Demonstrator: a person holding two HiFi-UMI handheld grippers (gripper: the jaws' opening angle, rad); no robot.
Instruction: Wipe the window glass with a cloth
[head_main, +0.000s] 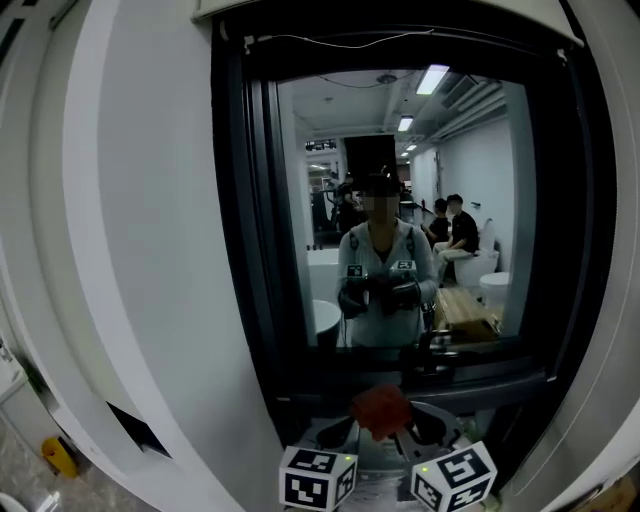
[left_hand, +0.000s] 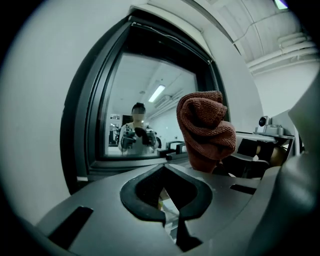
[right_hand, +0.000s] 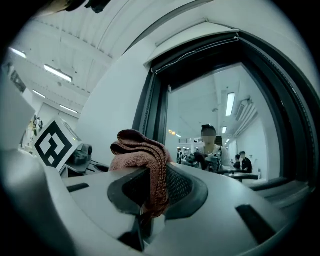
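Cloth (right_hand: 142, 160) clamped betw. R gripper (right_hand: 145, 207) jaws, facing window glass (head_main: 400, 180).

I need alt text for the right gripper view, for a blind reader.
The right gripper has its tongs shut on a bunched reddish-brown cloth, in front of the dark-framed window glass. The glass mirrors a person in a lit room.

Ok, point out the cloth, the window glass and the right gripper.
cloth (right_hand: 139, 150), right gripper view, on its bunched top fold
window glass (head_main: 480, 150), head view, upper right of the pane
right gripper (right_hand: 150, 175), right gripper view, between its fingertips, shut on the cloth
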